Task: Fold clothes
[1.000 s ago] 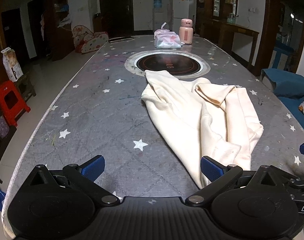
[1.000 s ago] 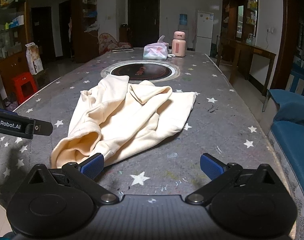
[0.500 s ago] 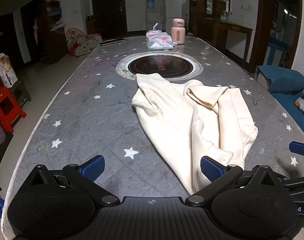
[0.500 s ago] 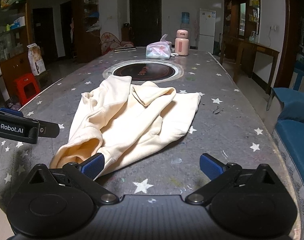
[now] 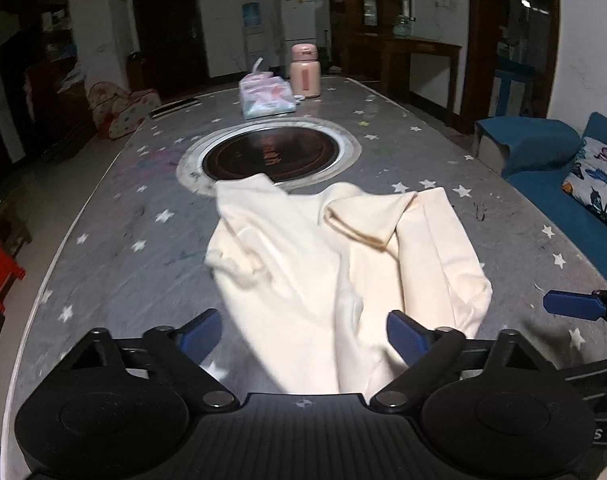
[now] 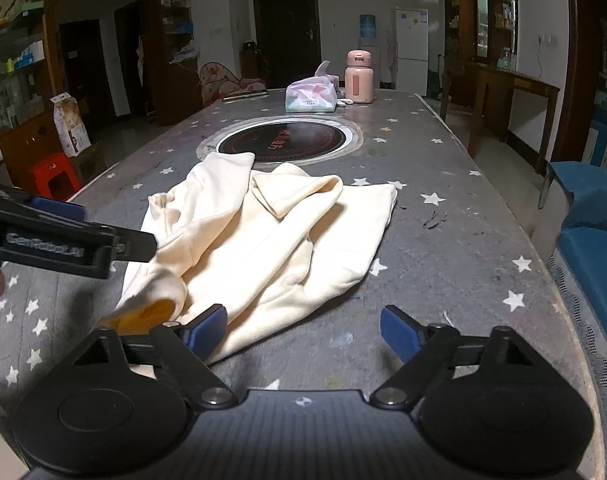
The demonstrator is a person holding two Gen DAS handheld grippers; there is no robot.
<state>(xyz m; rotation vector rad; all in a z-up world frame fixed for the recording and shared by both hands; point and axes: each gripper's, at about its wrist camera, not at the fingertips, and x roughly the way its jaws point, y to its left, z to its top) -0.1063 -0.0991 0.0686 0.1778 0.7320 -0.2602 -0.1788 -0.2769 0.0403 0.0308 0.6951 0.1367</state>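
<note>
A cream garment (image 5: 327,264) lies crumpled on the grey star-patterned table (image 5: 115,248), its far end touching the round cooktop inset. My left gripper (image 5: 303,338) is open, with the garment's near edge between its blue fingertips. My right gripper (image 6: 303,330) is open above the table; its left fingertip (image 6: 205,330) sits by the garment's (image 6: 271,236) near cuff, which shows an orange lining. The left gripper's side shows in the right wrist view (image 6: 63,240). One blue fingertip of the right gripper shows at the right in the left wrist view (image 5: 571,306).
A round black cooktop (image 5: 269,154) is set into the table's middle. A tissue pack (image 5: 267,96) and a pink bottle (image 5: 305,70) stand at the far end. A blue sofa (image 5: 563,184) is on the right, a red stool (image 6: 53,174) on the left.
Both grippers have moved forward toward the garment. The left gripper has shifted right so the garment's near edge now lies between its fingertips. The garment has not moved.
</note>
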